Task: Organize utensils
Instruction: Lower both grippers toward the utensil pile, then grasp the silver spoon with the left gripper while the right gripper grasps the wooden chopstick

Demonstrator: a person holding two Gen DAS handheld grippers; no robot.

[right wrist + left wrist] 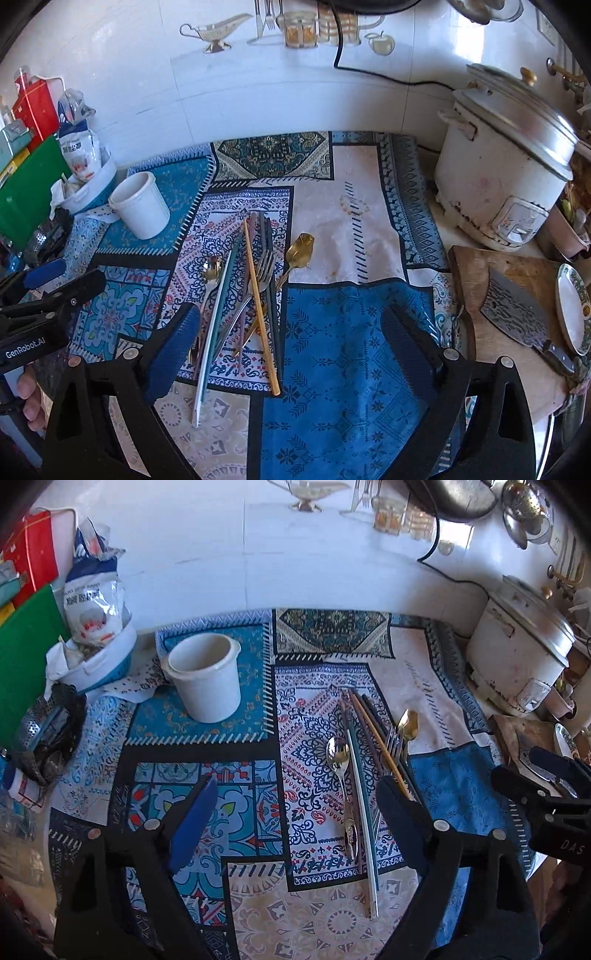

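A pile of utensils lies on the patterned cloth (461, 786): a silver spoon (338, 753), several long chopsticks (364, 805), a fork (395, 742) and a gold spoon (408, 722). An upright, empty white cup (205, 677) stands to their left. My left gripper (297, 794) hovers open above the cloth, the silver spoon and chopsticks showing between its fingers, untouched. My right gripper (291, 321) is open too, over the blue patch, with the yellow chopstick (258, 306) and fork (266, 264) near its left finger. Each gripper shows at the edge of the other's view.
A white rice cooker (502, 173) stands at the back right. In front of it a cleaver (517, 314) rests on a wooden board (476, 269), beside a plate (572, 306). At the left are a white tub (107, 664) with a bag and a green board (26, 657).
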